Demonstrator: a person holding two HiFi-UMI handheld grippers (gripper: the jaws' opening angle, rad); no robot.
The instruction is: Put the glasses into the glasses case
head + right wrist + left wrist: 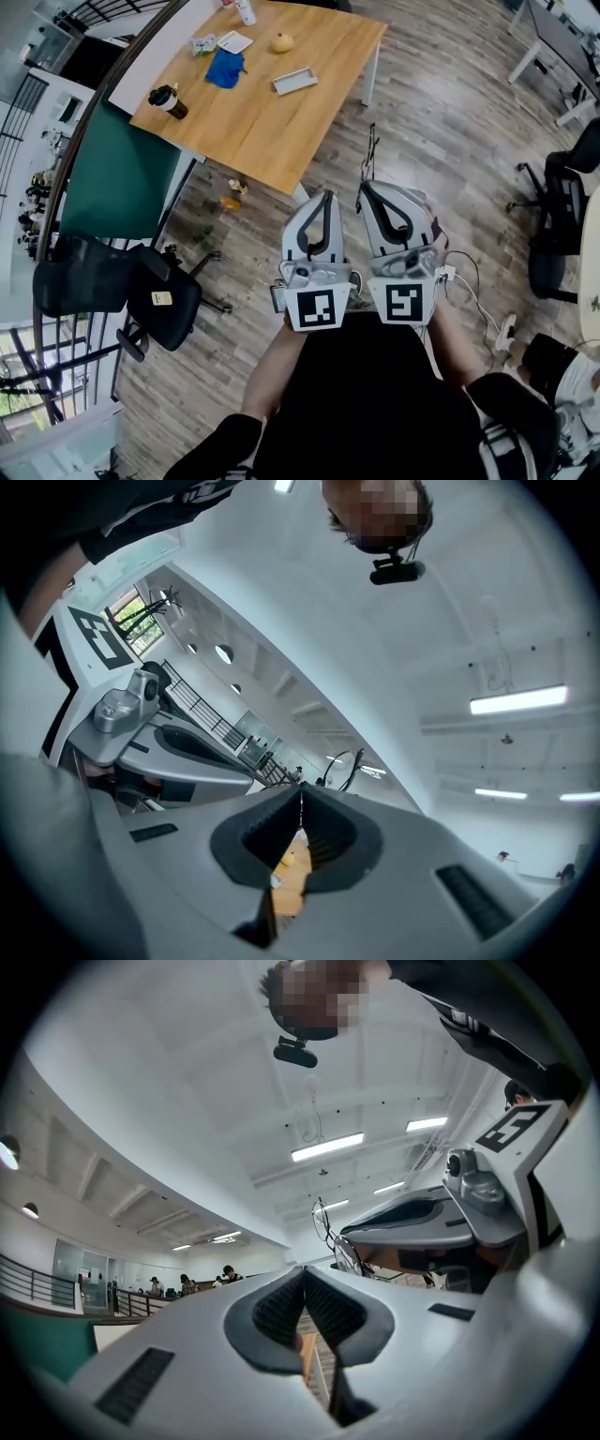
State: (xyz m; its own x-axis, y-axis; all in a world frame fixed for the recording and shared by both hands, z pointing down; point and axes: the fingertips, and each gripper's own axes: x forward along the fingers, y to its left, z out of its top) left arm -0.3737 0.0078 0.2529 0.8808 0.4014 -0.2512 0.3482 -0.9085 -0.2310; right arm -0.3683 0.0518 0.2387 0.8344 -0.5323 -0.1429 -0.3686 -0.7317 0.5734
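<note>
The right tool [300, 797] has its jaws pressed together on the glasses [349, 766], a thin dark wire frame that sticks out beyond the tips, its round lenses showing against the ceiling. The left tool [302, 1274] is closed too, pads meeting at the tip with nothing caught between them. In the head view both tools are held side by side in front of the person, above the wooden floor [450, 112] and well short of the surface [281, 131]; the glasses show there only as a fine dark line ahead of the right tool's tip. On the wooden surface lie a blue item [225, 67], a flat white rectangular item [294, 81], a yellow fruit [282, 42] and a dark lidded cup [167, 99]; which of these is the glasses case I cannot tell. A black office chair [159, 298] stands to the left
</note>
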